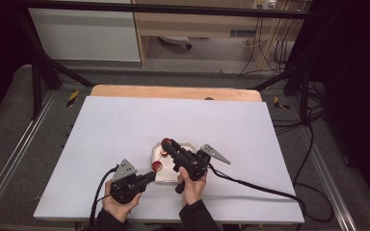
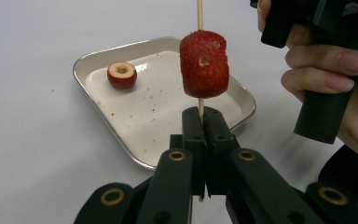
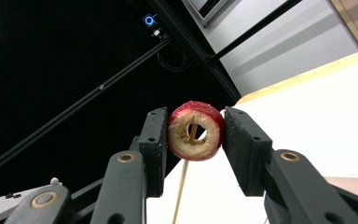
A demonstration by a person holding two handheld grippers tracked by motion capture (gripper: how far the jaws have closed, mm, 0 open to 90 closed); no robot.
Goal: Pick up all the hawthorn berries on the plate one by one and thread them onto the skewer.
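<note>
Above tray (image 2: 121, 140): left gripper (image 2: 204, 114) pinched tight on skewer (image 2: 199, 14), one fruit (image 2: 204, 63) threaded. Right gripper (image 3: 193, 133) clamps cored fruit (image 3: 195, 131), skewer tip inside hole. Another fruit piece (image 2: 121, 74) lies in tray.

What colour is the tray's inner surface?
Creamy white with small crumbs; the tray shows best in the left gripper view.

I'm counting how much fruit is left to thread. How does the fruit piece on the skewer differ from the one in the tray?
The fruit piece on the skewer is pierced and raised above the table; the fruit piece in the tray lies loose on the tray, untouched. The skewered one shows its red side with small holes; the tray one shows its pale hollowed top. Both are red and cored. The left gripper is shut on the skewer.
</note>
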